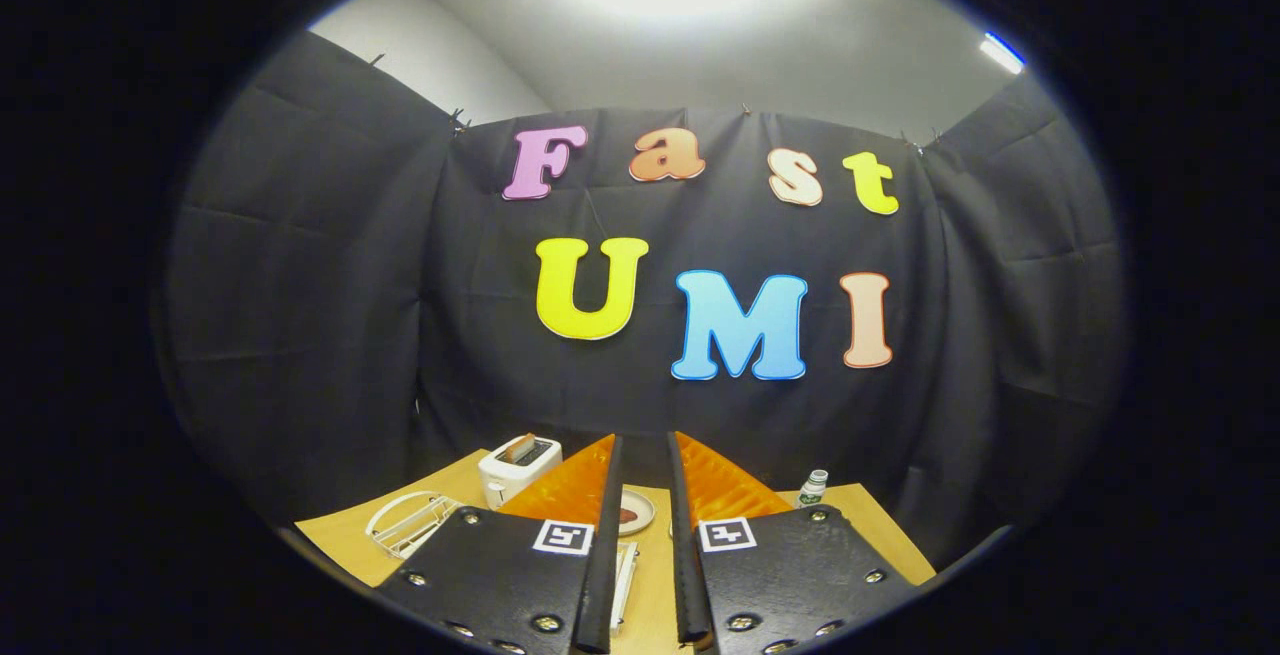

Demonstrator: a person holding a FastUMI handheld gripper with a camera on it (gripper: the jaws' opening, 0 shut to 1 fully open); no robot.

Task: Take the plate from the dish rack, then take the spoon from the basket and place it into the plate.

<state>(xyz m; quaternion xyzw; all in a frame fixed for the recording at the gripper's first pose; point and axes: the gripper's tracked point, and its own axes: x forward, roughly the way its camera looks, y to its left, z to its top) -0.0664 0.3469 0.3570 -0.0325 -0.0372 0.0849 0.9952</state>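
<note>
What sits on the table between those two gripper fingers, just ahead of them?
In the gripper view, a small round white plate with something brown on it lies on the wooden table, in the gap of the open gripper, touching neither finger.

A small round plate (634, 513) lies flat on the table beside a white wire basket (410, 523).

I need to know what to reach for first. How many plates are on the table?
1 in sight: a small plate holding something brown, seen through the gap of the open gripper, beyond its fingertips, right of the toaster. The fingers may hide others.
</note>
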